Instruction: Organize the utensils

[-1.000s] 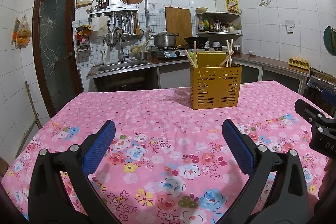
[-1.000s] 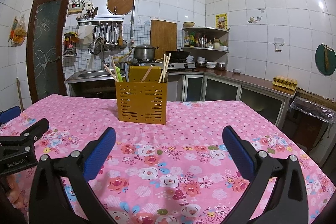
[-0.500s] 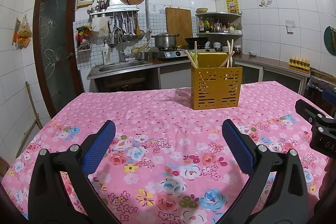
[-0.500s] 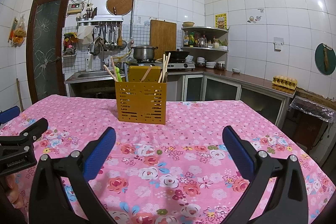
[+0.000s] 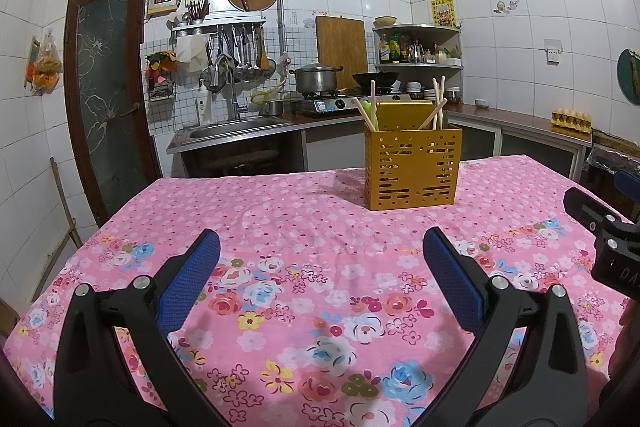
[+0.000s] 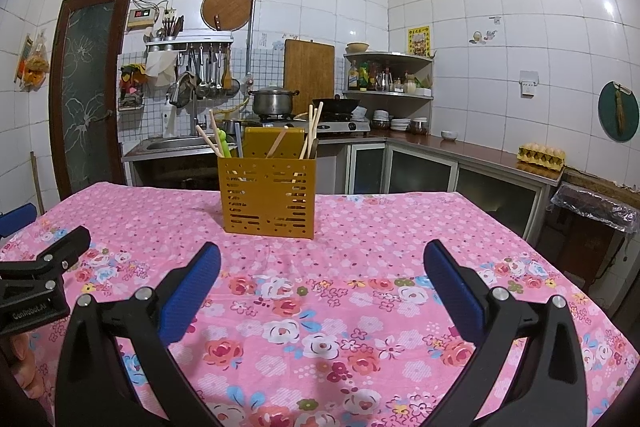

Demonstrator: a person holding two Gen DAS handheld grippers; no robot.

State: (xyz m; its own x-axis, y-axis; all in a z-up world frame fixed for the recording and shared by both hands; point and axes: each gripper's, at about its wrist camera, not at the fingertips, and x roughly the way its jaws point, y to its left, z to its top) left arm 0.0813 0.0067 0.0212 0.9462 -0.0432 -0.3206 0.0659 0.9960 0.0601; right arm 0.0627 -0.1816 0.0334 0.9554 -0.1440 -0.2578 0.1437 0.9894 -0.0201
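A yellow perforated utensil holder (image 5: 413, 169) (image 6: 268, 195) stands on the far part of a table with a pink flowered cloth (image 5: 320, 227) (image 6: 360, 247). Wooden chopsticks (image 5: 436, 107) (image 6: 312, 131) and a green-handled utensil (image 5: 370, 113) (image 6: 221, 143) stick out of it. My left gripper (image 5: 320, 259) is open and holds nothing, low over the near cloth. My right gripper (image 6: 320, 261) is open and holds nothing as well. Each gripper shows at the other view's edge: the right one (image 5: 600, 227), the left one (image 6: 44, 267).
Behind the table runs a kitchen counter with a sink (image 5: 236, 125), a gas stove with a steel pot (image 5: 318, 79) and a wok. An egg tray (image 6: 540, 153) sits on the right counter. A dark door (image 5: 106, 87) is at the left.
Both views have shifted very slightly; the holder sits a touch further right in the left wrist view. Both grippers stay open and nothing was picked up.
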